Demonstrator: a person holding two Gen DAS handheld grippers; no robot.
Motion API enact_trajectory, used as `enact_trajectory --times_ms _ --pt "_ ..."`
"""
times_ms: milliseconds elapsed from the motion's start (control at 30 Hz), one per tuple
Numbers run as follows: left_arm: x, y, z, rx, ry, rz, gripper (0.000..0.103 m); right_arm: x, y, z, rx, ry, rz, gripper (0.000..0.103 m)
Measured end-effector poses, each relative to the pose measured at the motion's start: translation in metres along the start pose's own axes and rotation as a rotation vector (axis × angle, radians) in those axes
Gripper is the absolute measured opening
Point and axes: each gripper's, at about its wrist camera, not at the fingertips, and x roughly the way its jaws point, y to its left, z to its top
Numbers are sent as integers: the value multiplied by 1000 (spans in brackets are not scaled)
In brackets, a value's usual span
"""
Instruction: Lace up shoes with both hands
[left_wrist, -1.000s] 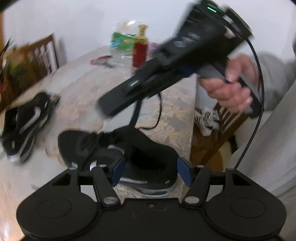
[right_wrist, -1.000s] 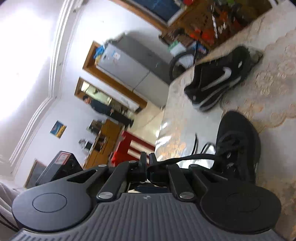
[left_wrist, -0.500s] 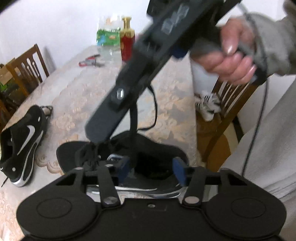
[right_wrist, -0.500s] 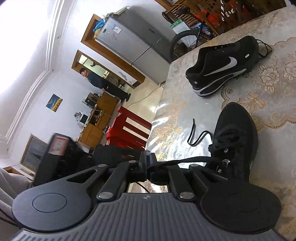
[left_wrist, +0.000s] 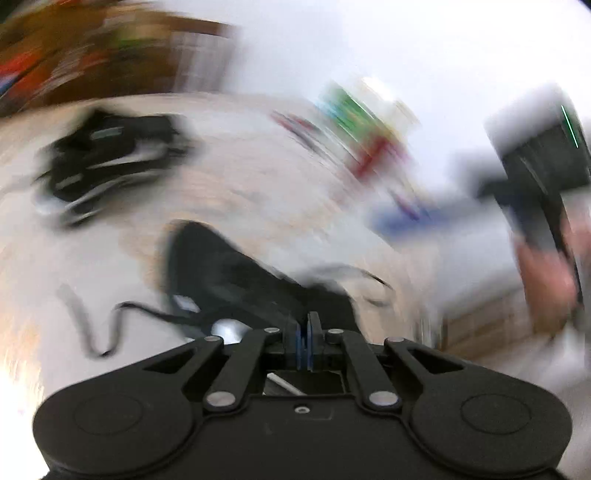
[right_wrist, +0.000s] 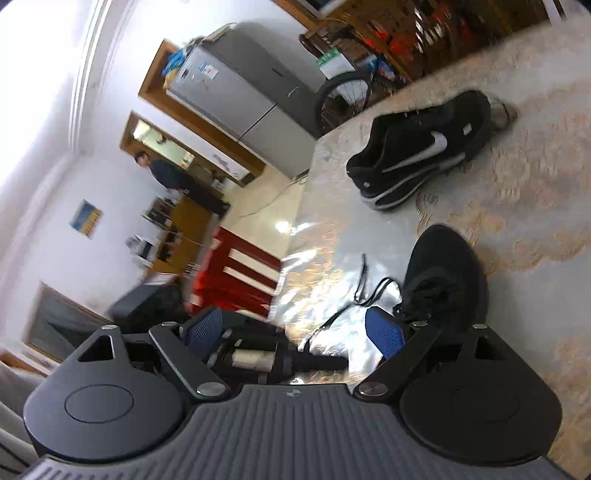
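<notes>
near shoe (right_wrist: 447, 280): black knit-looking cloth upper, matt
far shoe (right_wrist: 424, 147): black matt upper, glossy silver swoosh, pale smooth sole edge
shoelace (right_wrist: 364, 284): thin black cord, matt
table cover (right_wrist: 517, 206): beige floral cloth pattern under a clear, glossy plastic sheet, shining bright near the edge
right gripper (right_wrist: 293, 332): matt black plastic arms, metal rivets, ribbed grey housing
pads (right_wrist: 384, 336): blue, finely textured, rubbery
left gripper (left_wrist: 303, 343): matt black plastic, metal rivets, blue pad faces
fridge (right_wrist: 243, 81): smooth grey metal-look panels, dull sheen
door frames (right_wrist: 192, 114): brown wood, smooth
</notes>
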Motion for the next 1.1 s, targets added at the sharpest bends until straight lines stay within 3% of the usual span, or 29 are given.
enact_trajectory --times_ms 67,200,367,633,800,1100 --pt "-6 24 6 -170 -89 12 3 -16 -13 -2 70 -29 26 88" --pt "11 26 -5 -268 -130 -23 3 -44 -49 -26 209 -103 -46 88" --pt "31 47 -30 -485 -176 -75 3 -51 -89 -74 399 -130 -117 88" --pt "41 56 -49 -617 -230 -115 3 -22 -113 -120 512 -19 -154 88" --pt "38 47 -57 -633 -249 -105 3 -20 -111 -121 522 4 -150 88" --pt "47 49 -58 -651 -214 -142 3 -15 -113 -114 516 17 -147 88"
